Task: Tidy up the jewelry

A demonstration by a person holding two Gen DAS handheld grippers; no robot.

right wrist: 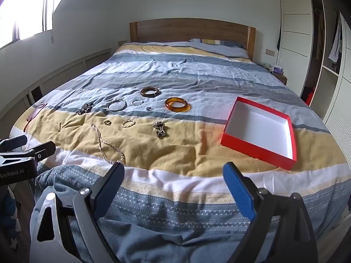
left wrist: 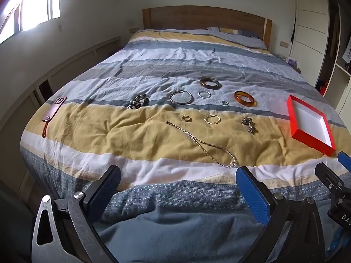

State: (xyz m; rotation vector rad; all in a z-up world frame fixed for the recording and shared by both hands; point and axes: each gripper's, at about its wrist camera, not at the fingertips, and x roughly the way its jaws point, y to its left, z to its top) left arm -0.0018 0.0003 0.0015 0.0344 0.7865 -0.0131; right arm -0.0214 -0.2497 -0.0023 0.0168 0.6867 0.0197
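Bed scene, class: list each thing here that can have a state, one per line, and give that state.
Red box: open, lidless, empty, on the bed.
Amber bangle: flat on the quilt, outside the box.
Brown bangle: flat on the quilt, outside the box.
Chain: unclasped, strung out on the quilt.
Left claw: open, empty.
Right claw: open, empty.
Wardrobe: open, clothes hanging.

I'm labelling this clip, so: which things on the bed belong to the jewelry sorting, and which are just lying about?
Job:
red box, empty
amber bangle
dark bangle
silver hoop
gold chain
beaded bracelet
small rings

Lying about:
pink hand mirror
pillow
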